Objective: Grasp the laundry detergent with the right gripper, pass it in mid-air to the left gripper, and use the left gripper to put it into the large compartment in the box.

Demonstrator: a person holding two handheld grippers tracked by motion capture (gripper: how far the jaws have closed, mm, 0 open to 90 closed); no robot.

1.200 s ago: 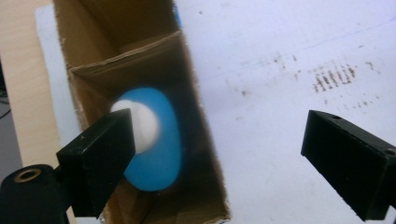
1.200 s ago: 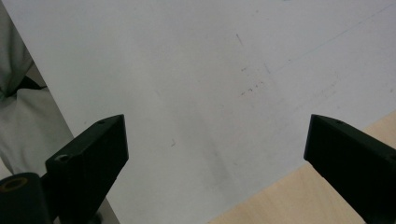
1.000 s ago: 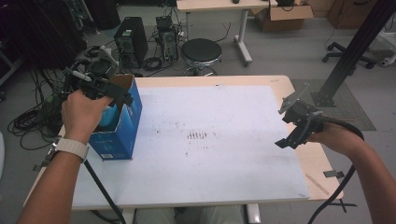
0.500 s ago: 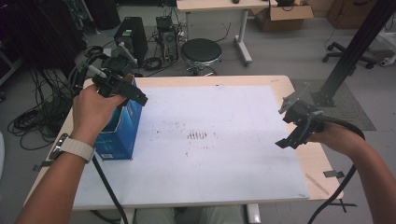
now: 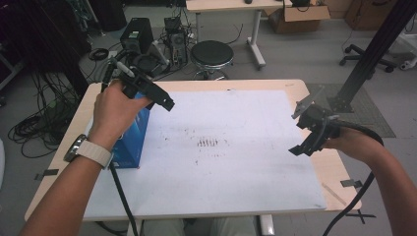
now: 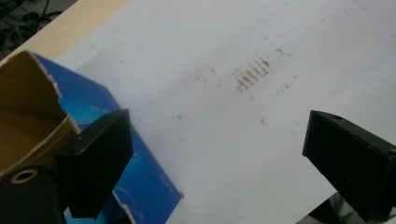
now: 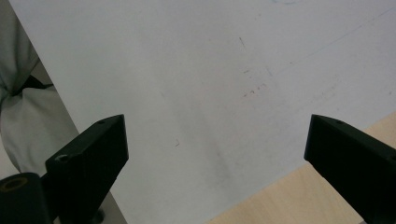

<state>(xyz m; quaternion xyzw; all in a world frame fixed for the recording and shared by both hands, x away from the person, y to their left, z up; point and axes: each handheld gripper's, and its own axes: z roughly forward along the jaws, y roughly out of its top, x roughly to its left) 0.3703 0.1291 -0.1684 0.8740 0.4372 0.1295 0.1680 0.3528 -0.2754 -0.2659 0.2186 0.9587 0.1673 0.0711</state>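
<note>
1 white sheet (image 5: pixel 226 147) on wooden table (image 5: pixel 295 86), stool (image 5: pixel 211 54) behind, grey floor

**Card, paper and matt black plastic**

The blue box (image 6: pixel 144 186) is cardboard: glossy printed skin outside, raw brown board inside, with a torn, ragged rim. The white sheet (image 5: pixel 231 162) over the table (image 5: pixel 339 172) looks like matt paper, smooth but smudged with dark marks. The table edge is pale wood-grain, perhaps laminate. Both the left gripper (image 6: pixel 219 163) and the right gripper (image 7: pixel 217 163) have matt black, seemingly plastic jaws.
</note>
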